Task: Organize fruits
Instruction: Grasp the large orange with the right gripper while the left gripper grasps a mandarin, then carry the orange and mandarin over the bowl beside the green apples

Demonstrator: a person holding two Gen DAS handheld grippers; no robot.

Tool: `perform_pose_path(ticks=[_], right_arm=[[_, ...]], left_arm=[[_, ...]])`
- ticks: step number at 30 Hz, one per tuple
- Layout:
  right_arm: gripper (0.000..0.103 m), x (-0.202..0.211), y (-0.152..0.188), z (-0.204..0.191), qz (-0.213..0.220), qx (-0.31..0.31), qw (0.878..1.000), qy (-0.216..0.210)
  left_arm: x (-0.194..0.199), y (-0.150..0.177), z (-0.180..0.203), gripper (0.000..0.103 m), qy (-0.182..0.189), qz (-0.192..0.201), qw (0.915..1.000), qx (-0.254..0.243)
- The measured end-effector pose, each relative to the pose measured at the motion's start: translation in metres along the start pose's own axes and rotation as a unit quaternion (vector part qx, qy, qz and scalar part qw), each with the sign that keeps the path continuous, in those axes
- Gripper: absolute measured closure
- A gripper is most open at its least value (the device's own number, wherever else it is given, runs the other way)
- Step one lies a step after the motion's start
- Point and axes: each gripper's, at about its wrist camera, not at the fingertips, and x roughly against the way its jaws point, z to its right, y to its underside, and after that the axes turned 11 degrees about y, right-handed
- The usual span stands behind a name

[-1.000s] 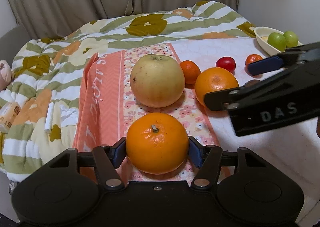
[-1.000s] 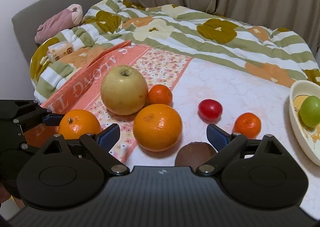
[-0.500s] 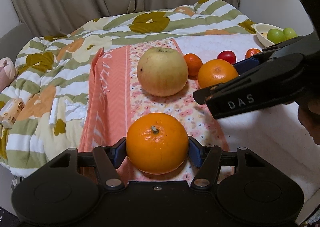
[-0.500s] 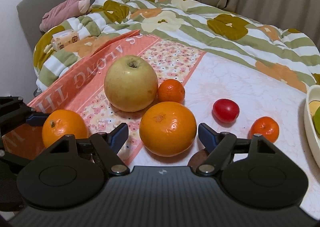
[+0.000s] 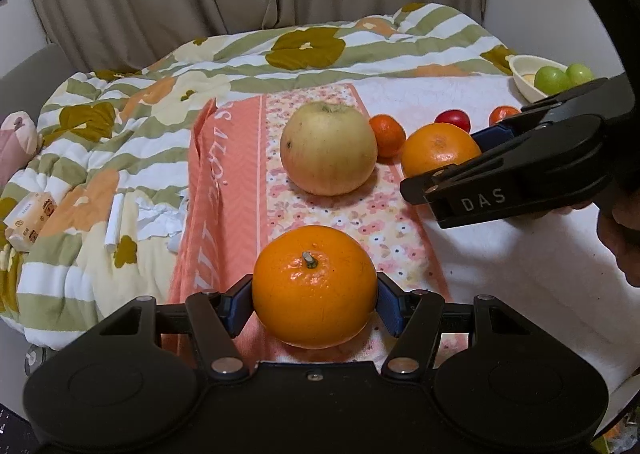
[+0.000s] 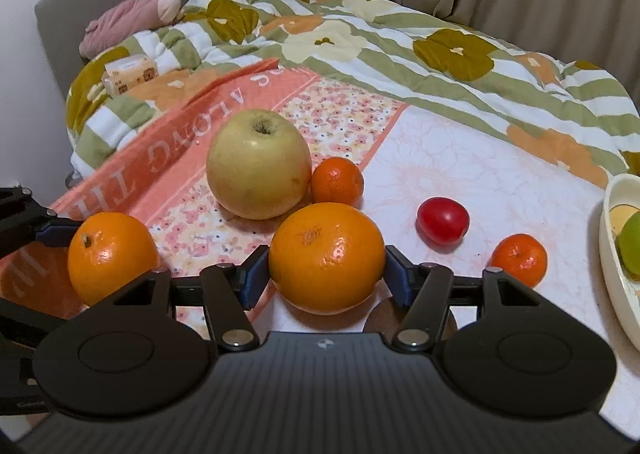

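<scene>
Now the right gripper (image 6: 326,274) has closed onto the second orange (image 6: 326,256), left gripper (image 5: 314,308) still gripping its orange (image 5: 314,286)

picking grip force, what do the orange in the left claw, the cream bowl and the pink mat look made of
Orange in the left claw: real citrus by its look, glossy pebbled peel with a stem stub. Cream bowl: smooth and slightly shiny, either ceramic or plastic; the pictures leave it open. Pink mat: soft printed fabric, matte, folded and creased along its edge.
</scene>
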Motion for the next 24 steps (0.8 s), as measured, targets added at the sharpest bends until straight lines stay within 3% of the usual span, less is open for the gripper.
perform_pose_path(ticks=[13,24], right_arm=[[0.028,0.072,-0.006,0.026,0.019,-0.036,0.999,-0.004],[0.028,0.137,0.007,0.096,0.028,-0.081,0.996,0.012]], left_arm=[[0.042,-0.017,0.028,0.037,-0.007,0.027,0.9996,0.003],[0.072,-0.047,0.080,0.037,0.009,0.051,0.9987,0.006]])
